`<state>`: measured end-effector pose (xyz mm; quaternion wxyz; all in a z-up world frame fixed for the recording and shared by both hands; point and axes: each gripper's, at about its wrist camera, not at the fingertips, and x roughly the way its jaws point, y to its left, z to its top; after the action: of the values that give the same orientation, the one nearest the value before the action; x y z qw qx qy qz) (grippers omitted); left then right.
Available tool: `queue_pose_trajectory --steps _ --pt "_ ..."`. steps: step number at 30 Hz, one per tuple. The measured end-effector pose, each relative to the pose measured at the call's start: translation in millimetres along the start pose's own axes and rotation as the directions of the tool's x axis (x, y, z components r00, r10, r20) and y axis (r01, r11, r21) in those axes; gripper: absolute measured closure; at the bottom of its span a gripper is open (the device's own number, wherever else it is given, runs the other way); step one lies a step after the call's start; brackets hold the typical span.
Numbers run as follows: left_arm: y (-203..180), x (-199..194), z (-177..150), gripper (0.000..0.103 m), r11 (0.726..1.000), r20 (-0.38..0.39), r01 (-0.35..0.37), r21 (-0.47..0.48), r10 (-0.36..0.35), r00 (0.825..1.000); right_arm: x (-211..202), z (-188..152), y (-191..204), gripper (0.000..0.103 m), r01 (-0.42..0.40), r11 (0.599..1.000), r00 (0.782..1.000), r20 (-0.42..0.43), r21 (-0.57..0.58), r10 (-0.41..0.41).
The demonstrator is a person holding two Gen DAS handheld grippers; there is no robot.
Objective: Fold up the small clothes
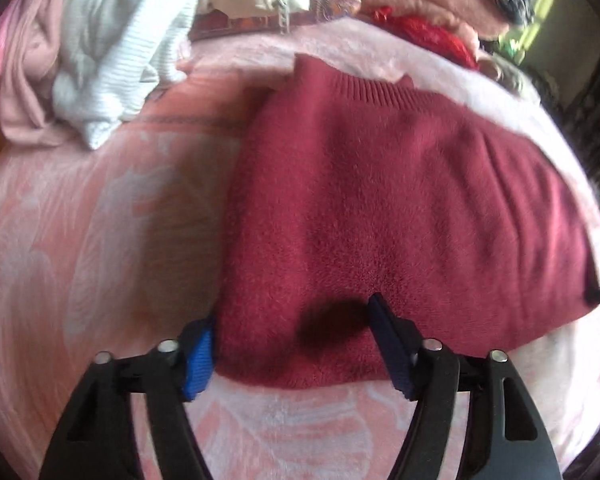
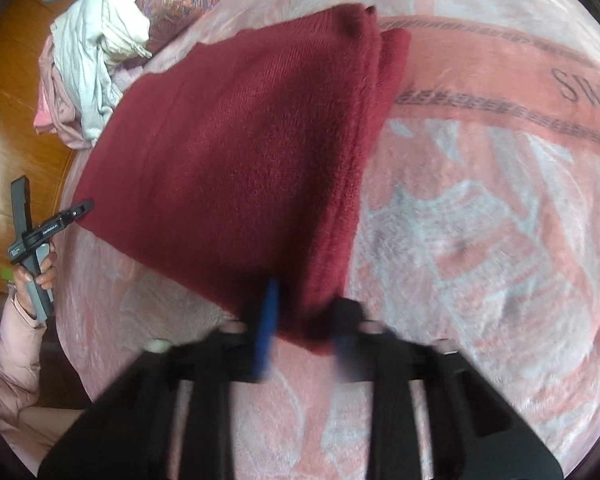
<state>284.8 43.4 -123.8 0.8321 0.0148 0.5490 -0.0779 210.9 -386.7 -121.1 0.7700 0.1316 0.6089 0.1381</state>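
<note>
A dark red knit sweater [image 1: 380, 200] lies folded on the pink bed blanket [image 1: 80, 240]; it also shows in the right wrist view [image 2: 228, 148]. My left gripper [image 1: 292, 344] is open, its blue-padded fingers astride the sweater's near edge, apart from the cloth. It appears in the right wrist view [image 2: 80, 210] at the sweater's left corner. My right gripper [image 2: 304, 320] is blurred, open, its fingers either side of the sweater's near corner.
A heap of white and pale pink clothes [image 1: 92, 52] lies at the far left of the bed. Pink and red garments [image 1: 420, 8] are stacked at the back. The wooden floor [image 2: 16, 92] lies beyond the bed's left edge.
</note>
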Motion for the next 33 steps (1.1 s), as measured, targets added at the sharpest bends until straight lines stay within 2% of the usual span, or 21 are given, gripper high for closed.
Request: queue_pose_trajectory --steps 1,3,4,6,8,11,14,19,24,27,29,30,32,33 --pt "0.5 3.4 -0.7 0.052 1.000 -0.012 -0.016 -0.005 0.015 1.000 -3.9 -1.6 0.7 0.096 -0.018 1.000 1.000 0.005 0.003 0.018" --pt "8.0 1.4 -3.1 0.069 0.999 -0.013 0.009 -0.039 -0.009 1.000 -16.2 -4.2 1.8 0.097 -0.058 0.998 0.998 0.012 0.013 0.057" --pt "12.1 -0.7 -3.1 0.074 0.998 -0.017 0.015 -0.053 -0.016 1.000 -24.8 -5.7 2.9 0.097 -0.068 0.998 0.997 0.027 0.008 0.068" --pt "22.3 -7.9 -0.7 0.078 0.993 -0.020 0.070 -0.092 -0.072 0.997 -45.3 -8.2 3.5 0.098 -0.126 0.992 0.990 0.062 0.015 0.124" --pt "30.5 -13.6 0.8 0.080 0.987 -0.016 0.103 -0.122 -0.106 0.994 -57.1 -10.0 2.0 0.098 -0.143 0.990 0.986 0.085 0.012 0.141" --pt "35.0 -10.7 0.1 0.080 0.987 -0.022 0.103 -0.123 -0.106 0.994 -50.9 -12.9 -3.9 0.098 -0.107 0.994 0.992 0.071 0.016 0.106" --pt "32.4 0.6 -3.9 0.078 0.992 -0.036 0.073 -0.107 -0.077 0.996 -24.3 -17.4 -18.9 0.098 -0.057 0.997 0.998 0.006 0.054 0.057" --pt "17.8 8.3 -8.9 0.072 1.000 -0.024 -0.017 -0.001 0.017 1.000 -1.9 -21.6 -31.5 0.098 -0.030 0.997 0.999 -0.025 0.071 0.031" --pt "19.4 10.1 -12.9 0.066 1.000 -0.013 -0.029 0.006 0.029 0.999 3.3 -22.0 -23.7 0.098 0.009 0.999 1.000 -0.011 0.041 -0.009" --pt "18.8 6.3 -14.1 0.060 0.999 0.003 -0.047 0.005 0.047 0.999 -0.8 -18.6 -24.2 0.095 -0.017 0.997 1.000 -0.010 0.070 0.018" --pt "17.1 -0.9 -11.7 0.052 0.998 0.003 -0.065 0.004 0.065 0.998 -15.7 -17.9 -24.5 0.090 -0.026 0.996 1.000 0.009 0.081 0.026" --pt "17.1 -9.6 -8.9 0.043 0.997 0.010 -0.083 -0.001 0.083 0.997 -27.5 -16.7 -20.7 0.085 -0.008 0.998 0.999 0.033 0.065 0.006" --pt "17.5 -33.6 -2.8 0.036 0.996 0.078 -0.079 -0.031 0.081 0.994 -51.4 -8.7 -7.7 0.085 0.025 0.999 0.995 0.096 0.026 -0.027" --pt "15.1 -46.6 1.9 0.028 0.997 0.118 -0.069 -0.047 0.074 0.990 -63.1 -2.3 -1.9 0.085 0.020 1.000 0.991 0.128 0.018 -0.022"
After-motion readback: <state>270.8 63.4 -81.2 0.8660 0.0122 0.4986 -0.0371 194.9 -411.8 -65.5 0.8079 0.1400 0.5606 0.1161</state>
